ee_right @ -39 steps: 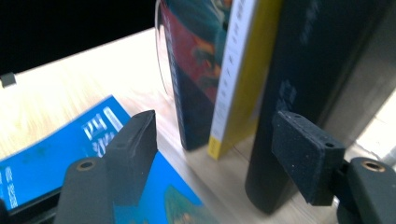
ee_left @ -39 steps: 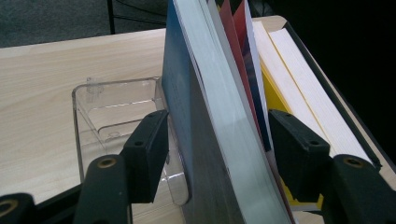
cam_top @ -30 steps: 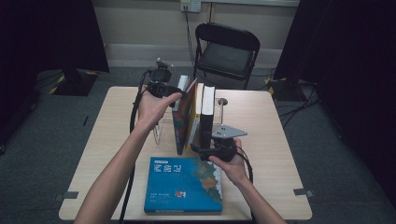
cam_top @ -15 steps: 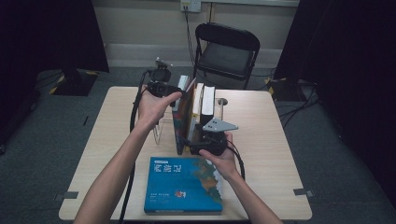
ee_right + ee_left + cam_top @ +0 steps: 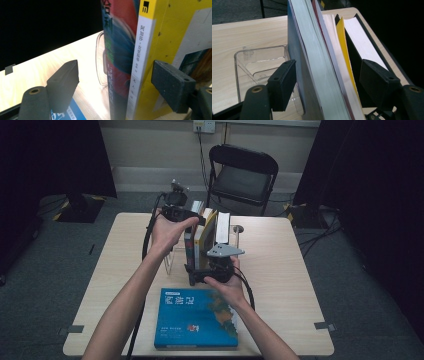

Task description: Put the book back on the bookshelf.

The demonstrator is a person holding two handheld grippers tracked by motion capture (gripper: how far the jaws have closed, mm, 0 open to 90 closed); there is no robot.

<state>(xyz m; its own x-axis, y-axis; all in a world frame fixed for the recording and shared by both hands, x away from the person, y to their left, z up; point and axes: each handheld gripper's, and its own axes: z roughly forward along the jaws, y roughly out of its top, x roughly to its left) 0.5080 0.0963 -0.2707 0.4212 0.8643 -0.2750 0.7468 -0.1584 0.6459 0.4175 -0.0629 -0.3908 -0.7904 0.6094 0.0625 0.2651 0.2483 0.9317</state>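
Several books stand upright in a row in a clear plastic stand (image 5: 169,261) at mid-table. They include a dark blue book (image 5: 297,65), a yellow-covered book (image 5: 172,32) and a black one (image 5: 223,227) with white pages. My left gripper (image 5: 196,218) sits over the far top of the row. It is open and has just been opening, and its pads (image 5: 283,85) straddle the blue and yellow books. My right gripper (image 5: 117,85) faces the spines at the near end. It is open too, having just opened wider, with both spines between pads that stand clear of them.
A large blue book (image 5: 195,318) lies flat near the front edge of the wooden table (image 5: 280,270), just behind my right hand. A black folding chair (image 5: 242,170) stands beyond the far edge. Dark curtains hang on both sides.
My right gripper has slid left from the right side of the books to their near spines. Both grippers' jaws look slightly wider. The left hand has stayed put.
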